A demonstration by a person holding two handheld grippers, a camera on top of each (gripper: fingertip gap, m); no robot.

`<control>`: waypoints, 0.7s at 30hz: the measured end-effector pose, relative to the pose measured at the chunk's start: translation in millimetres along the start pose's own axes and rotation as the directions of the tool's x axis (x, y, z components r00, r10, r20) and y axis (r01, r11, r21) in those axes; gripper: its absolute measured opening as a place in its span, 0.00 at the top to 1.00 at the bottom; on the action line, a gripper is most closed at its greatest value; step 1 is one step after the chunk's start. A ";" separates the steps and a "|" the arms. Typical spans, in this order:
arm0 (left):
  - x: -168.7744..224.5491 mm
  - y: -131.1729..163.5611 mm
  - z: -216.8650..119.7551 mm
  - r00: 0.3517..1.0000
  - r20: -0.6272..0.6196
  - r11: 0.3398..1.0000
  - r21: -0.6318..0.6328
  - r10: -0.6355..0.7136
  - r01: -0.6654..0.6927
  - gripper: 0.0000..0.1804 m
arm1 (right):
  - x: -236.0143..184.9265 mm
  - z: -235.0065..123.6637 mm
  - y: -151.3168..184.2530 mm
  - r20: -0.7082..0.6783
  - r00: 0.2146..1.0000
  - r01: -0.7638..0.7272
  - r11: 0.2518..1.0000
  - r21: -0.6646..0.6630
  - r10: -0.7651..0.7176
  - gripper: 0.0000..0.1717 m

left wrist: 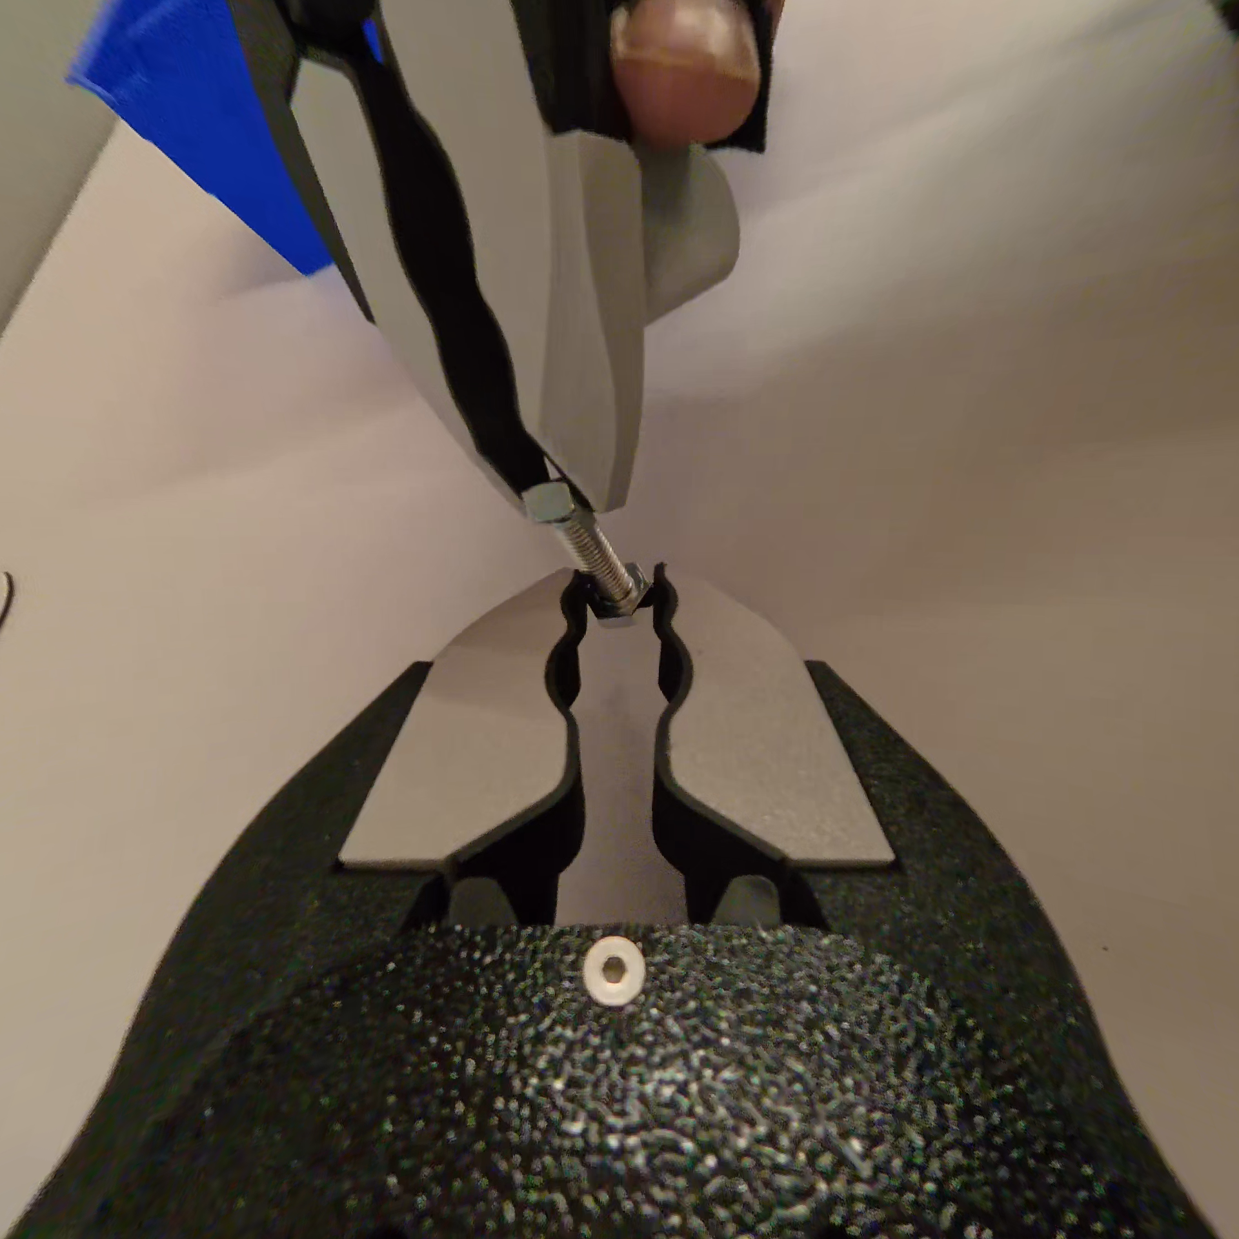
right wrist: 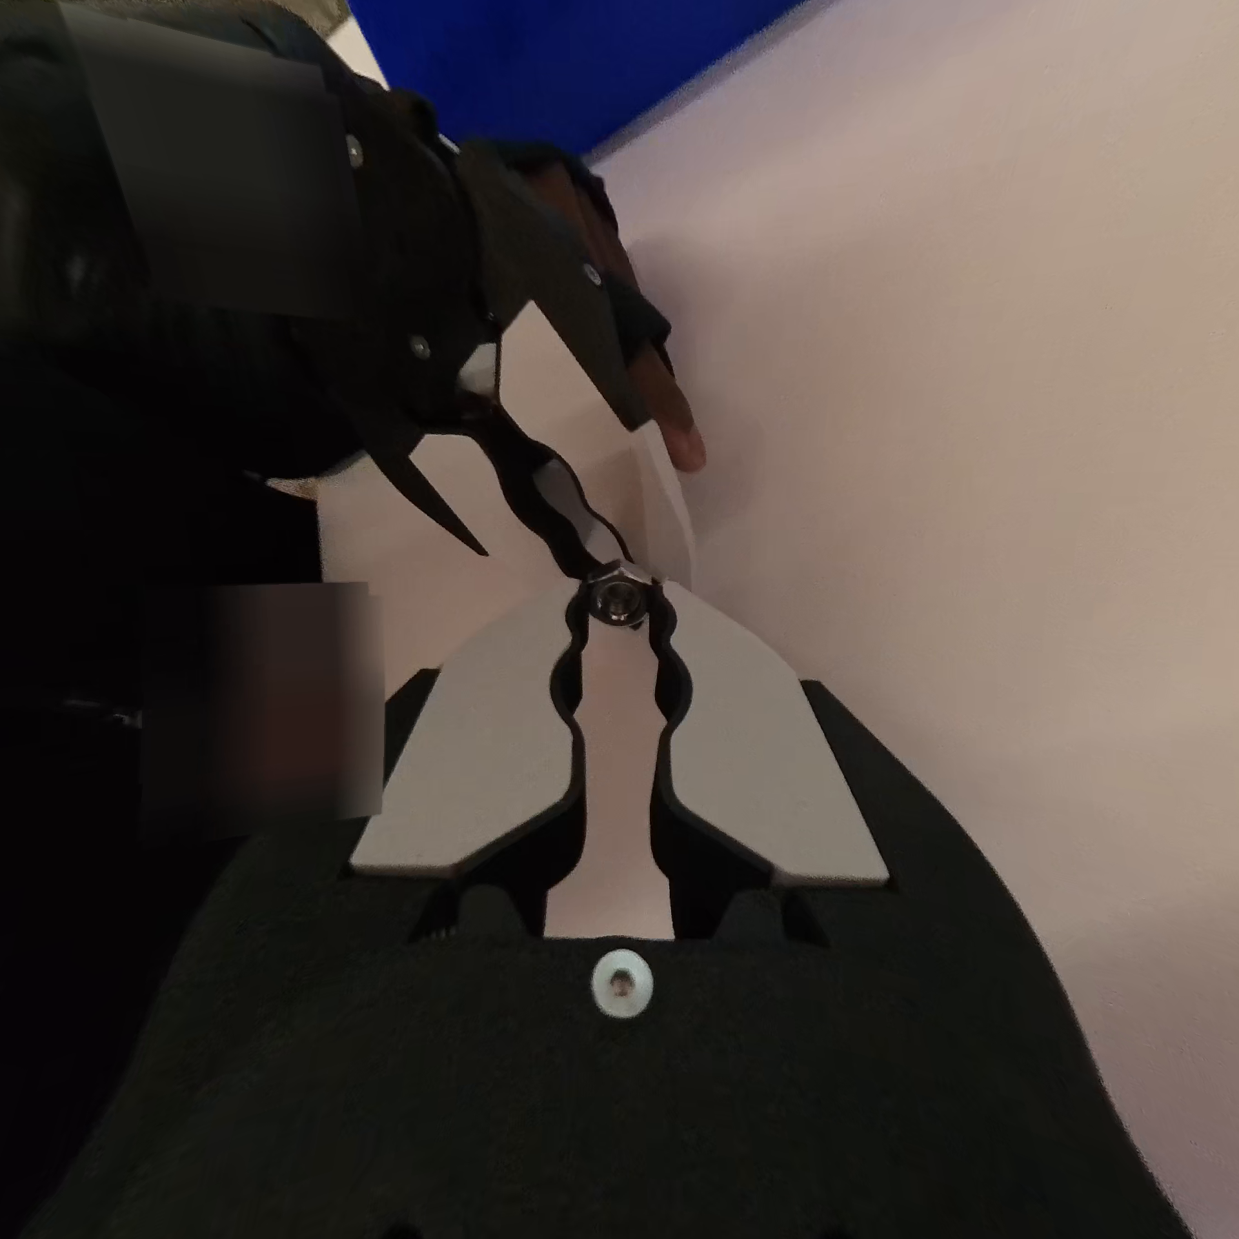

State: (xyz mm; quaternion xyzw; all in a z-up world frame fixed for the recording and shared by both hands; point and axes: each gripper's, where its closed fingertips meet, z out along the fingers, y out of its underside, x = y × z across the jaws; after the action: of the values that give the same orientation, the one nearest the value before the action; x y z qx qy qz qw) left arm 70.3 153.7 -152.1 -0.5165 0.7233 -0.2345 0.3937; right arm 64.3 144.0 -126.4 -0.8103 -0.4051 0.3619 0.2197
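While both grippers hang over the pale desk, with a blue panel at its far edge, they meet tip to tip on one silver bolt. Right gripper: fingers nearly closed, pinching the hex head. Left gripper: fingers a narrow gap apart, clamped on a hex nut at the bolt's free end. Both parts are in the air, clear of the desk. The bolt's long axis runs roughly in line with the right fingers, head toward the right gripper, tip into the nut. My read: shaft and bore must stay coaxial. Can't tell if the threads have caught
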 end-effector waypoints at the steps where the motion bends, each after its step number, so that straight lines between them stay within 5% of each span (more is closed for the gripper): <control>1: 1.0 2.6 2.1 1.000 -0.002 1.000 -0.023 0.010 -0.010 0.89 | 0.6 0.6 2.3 -0.004 1.000 -0.002 1.000 -0.006 0.002 0.90; 21: 8.5 16.2 6.3 0.969 -0.130 0.969 -0.159 -0.211 0.189 0.90 | 1.1 11.2 9.9 -0.045 0.999 -0.030 0.999 -0.012 0.030 0.90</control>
State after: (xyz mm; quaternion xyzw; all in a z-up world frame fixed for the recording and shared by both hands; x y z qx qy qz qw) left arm 64.9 151.9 -170.6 -0.5957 0.7095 -0.2570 0.2752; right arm 61.0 140.0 -140.4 -0.8256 -0.3901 0.3444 0.2181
